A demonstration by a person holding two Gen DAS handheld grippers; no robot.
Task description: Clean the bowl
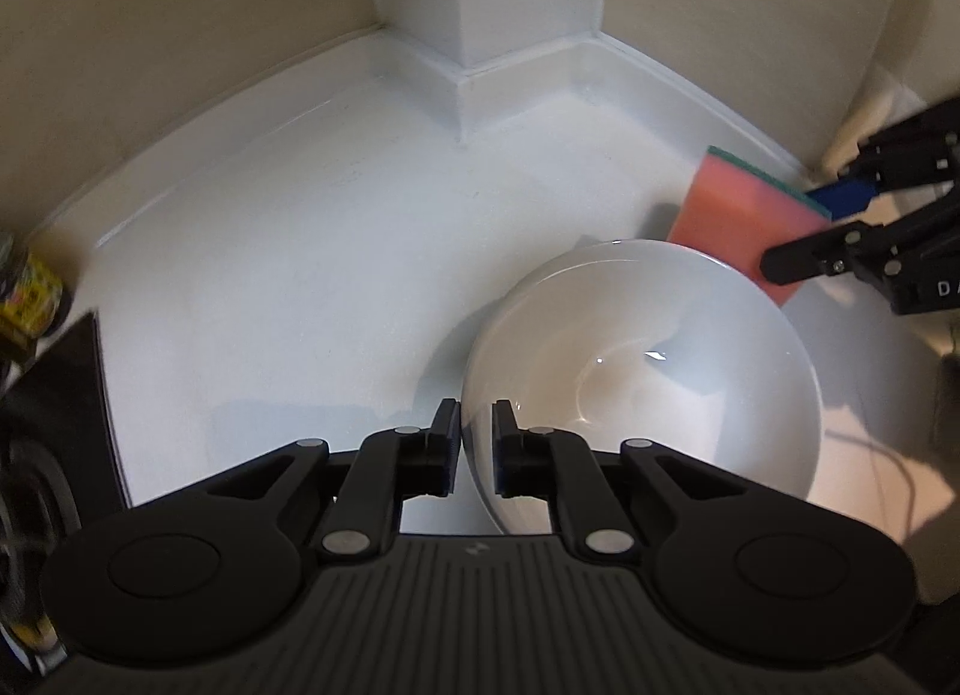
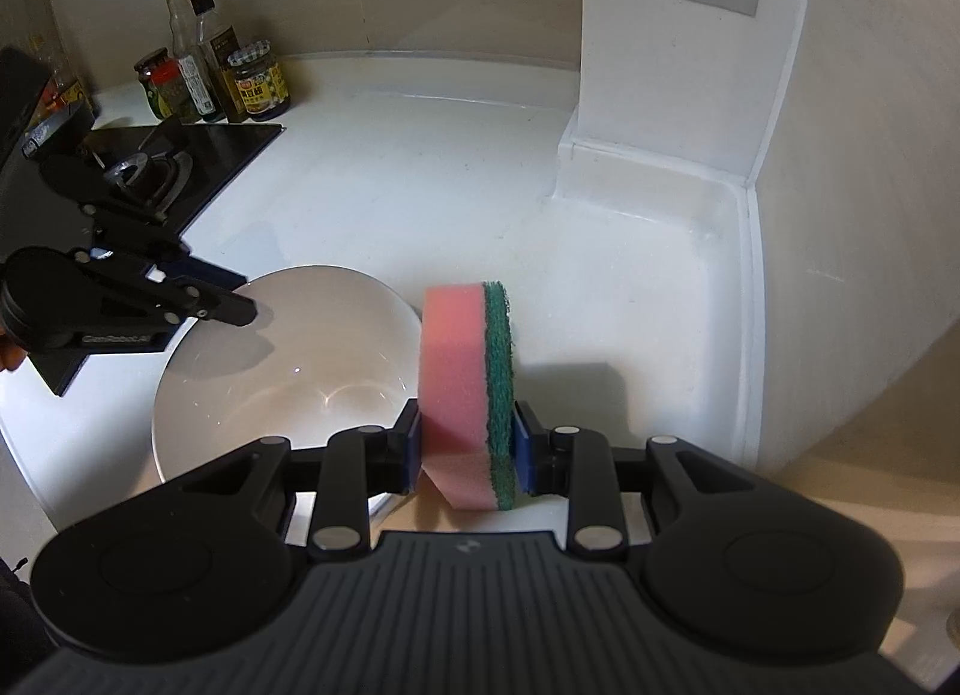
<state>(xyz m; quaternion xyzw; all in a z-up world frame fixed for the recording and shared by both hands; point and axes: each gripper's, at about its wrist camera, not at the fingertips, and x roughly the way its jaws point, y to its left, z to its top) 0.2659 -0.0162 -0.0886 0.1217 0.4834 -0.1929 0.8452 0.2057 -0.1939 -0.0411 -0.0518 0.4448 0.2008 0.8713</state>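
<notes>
Sponge's (image 2: 474,389) green scouring side, right-wrist only.

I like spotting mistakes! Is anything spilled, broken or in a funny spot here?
Nothing is spilled or broken. The white bowl looks tipped, because the left gripper pinches its rim. The right gripper holds the pink and green sponge on its edge beside the bowl, not yet inside. The countertop looks clean.

White bowl (image 1: 648,371) sits on the pale counter (image 1: 300,251), glossy and tipped a little, its near rim pinched between jaws. Just beside its far rim stands the sponge (image 2: 465,389), on edge (pink foam, green scrub layer), clamped from both sides.
</notes>
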